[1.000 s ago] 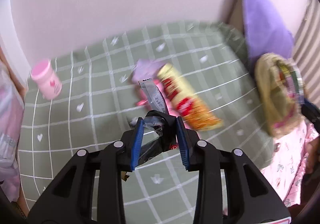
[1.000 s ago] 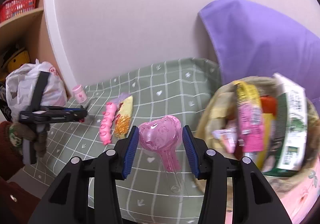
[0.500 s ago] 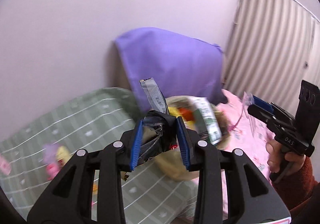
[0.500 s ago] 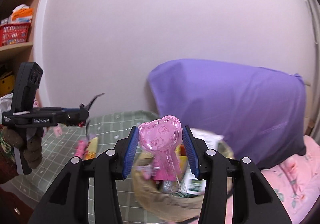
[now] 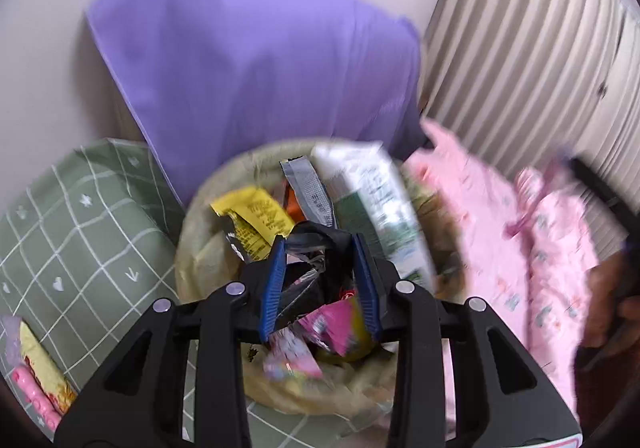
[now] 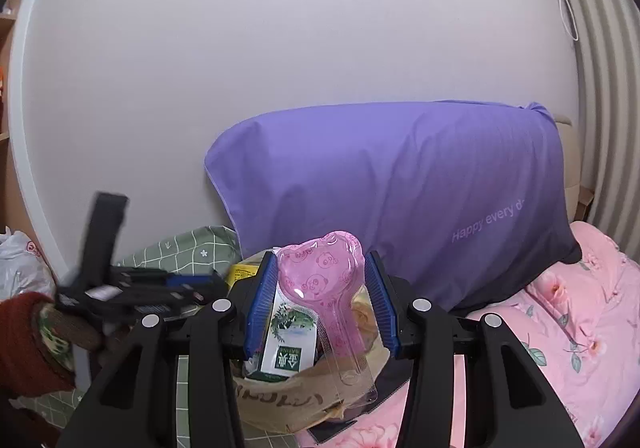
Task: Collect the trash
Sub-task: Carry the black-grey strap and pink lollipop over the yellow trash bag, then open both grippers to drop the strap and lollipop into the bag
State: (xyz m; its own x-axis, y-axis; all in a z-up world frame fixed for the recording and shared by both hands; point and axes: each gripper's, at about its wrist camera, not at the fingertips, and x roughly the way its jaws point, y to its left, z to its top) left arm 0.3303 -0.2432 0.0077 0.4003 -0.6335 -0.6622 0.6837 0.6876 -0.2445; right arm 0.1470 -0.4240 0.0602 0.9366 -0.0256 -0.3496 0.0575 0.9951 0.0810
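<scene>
Left claw [image 5: 320,248] grips 1 dark wrapper [image 5: 308,188]; right claw [image 6: 320,268] grips 1 pink blister pack [image 6: 324,280]; 1 bin [image 5: 200,216] below.

Motion blur smeared the right tongs [image 5: 592,200] and pink quilt [image 5: 500,232] at the right edge. The left tongs [image 6: 140,288] were blurred; the bag's [image 6: 280,404] contents stayed mostly hidden.
</scene>
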